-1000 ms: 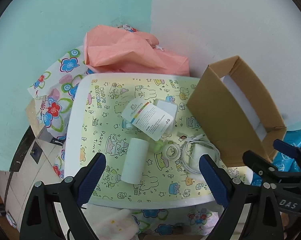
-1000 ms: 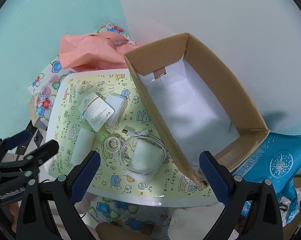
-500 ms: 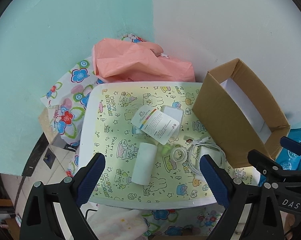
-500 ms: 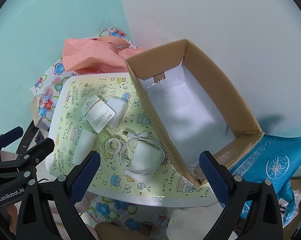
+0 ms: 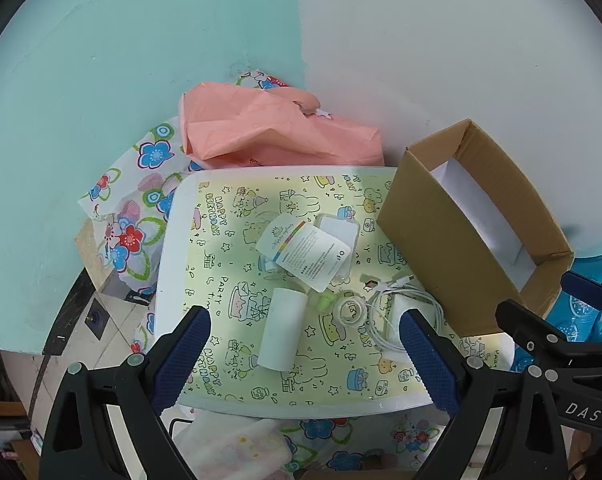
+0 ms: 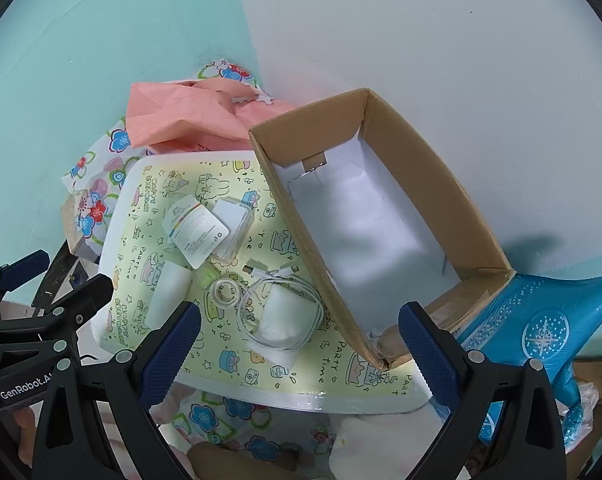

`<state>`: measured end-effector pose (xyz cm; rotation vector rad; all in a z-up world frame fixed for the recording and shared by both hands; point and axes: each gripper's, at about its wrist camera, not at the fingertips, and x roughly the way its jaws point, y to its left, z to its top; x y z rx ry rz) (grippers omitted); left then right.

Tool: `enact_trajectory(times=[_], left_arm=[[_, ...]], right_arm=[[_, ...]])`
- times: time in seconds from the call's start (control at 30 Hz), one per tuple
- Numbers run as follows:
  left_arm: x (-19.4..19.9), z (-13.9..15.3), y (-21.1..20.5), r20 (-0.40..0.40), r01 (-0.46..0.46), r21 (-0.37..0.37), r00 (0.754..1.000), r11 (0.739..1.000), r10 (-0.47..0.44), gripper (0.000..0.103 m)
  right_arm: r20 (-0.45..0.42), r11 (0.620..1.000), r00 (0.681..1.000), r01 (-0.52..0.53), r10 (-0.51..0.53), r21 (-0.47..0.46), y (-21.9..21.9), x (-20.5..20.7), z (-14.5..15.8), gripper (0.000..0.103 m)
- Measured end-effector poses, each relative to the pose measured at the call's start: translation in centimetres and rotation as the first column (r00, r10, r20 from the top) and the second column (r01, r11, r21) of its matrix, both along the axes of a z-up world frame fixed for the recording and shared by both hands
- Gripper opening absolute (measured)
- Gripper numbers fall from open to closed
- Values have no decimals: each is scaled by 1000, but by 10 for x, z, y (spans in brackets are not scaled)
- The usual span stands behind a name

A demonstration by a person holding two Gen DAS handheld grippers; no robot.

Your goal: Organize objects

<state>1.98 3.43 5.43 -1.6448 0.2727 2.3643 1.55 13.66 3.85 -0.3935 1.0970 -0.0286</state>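
Between the left tool's spread fingers, white roll.

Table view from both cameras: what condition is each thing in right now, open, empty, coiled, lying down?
cardboard box: open on top, empty inside.
white cable: loosely coiled around a white pouch.
white roll: lying on its side.
tape ring: lying flat.
left gripper: open, holding nothing.
right gripper: open, holding nothing.
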Motion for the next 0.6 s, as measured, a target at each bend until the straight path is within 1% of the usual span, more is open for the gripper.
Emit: enact_trajectory(times=[0.17,0.3,0.47,0.53,0.6], left_arm=[[1,2,3,-5,7,-7,1000,1000,-7,96],[2,5,4,-15,11,-17,1000,1000,-11,96],[2,7,5,-13,17,-4,1000,1000,-18,96],[1,7,6,-13,20,-4,1000,1000,-20,96],[1,7,5,-14,20,-4,1000,1000,-20,96]], right_arm=[[5,1000,1000,26,-26,-2,-2,0,1,101],[15,997,997,73,-73,-10,-2,-1,2,101],[39,993,993,117,-116,-23,-2,-4,5,101],[46,988,987,155,-154,-23,-2,-4,5,101],[45,986,986,163,-162,-21,-1,-4,4,101]])
